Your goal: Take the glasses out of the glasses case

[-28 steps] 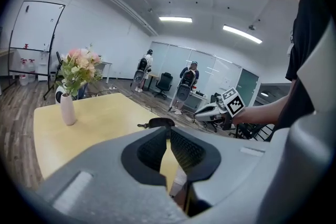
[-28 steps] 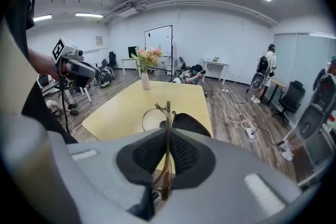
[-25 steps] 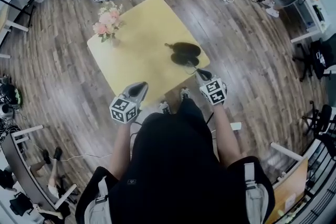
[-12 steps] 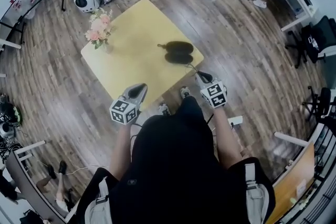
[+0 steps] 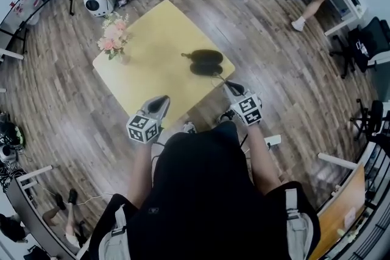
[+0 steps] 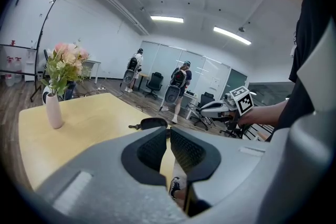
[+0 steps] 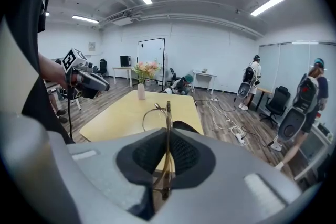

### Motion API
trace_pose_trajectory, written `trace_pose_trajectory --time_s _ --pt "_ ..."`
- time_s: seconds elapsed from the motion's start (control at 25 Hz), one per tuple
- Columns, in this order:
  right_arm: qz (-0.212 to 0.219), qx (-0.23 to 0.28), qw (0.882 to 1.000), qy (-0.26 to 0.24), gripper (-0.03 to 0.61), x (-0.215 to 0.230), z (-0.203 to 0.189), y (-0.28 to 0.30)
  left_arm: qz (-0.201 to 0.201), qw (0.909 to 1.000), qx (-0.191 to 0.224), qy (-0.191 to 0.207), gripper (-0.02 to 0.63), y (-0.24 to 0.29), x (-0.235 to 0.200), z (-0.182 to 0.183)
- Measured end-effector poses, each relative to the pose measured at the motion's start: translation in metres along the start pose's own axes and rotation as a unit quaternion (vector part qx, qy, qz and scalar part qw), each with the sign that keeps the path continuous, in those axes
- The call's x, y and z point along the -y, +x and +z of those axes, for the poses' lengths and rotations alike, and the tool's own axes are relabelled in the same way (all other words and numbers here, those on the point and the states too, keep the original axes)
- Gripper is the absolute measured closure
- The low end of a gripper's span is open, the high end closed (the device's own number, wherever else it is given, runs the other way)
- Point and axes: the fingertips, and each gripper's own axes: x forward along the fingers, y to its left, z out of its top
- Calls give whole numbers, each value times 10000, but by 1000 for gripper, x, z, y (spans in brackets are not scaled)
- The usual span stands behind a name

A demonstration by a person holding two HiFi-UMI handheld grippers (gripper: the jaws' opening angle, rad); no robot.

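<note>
Wood-floored office, yellow table point(image 5: 152, 52) at frame centre. Glasses point(image 7: 168, 118) clamped edge-on in right gripper point(image 7: 168, 155), clear of open black glasses case point(image 5: 206, 62) mid-table. Left gripper point(image 6: 169, 145) closed, empty. Removal seemingly complete; set-down possibly left.

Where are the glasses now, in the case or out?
Out. The right gripper is shut on the glasses, away from the open case on the table.
</note>
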Motion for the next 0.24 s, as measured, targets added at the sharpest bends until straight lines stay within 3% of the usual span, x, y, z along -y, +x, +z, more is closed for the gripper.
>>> trace_pose_trajectory --time_s 0.24 --pt "47 14 10000 -8 558 3 -5 0 -31 10000 -8 -43 581 8 8 -6"
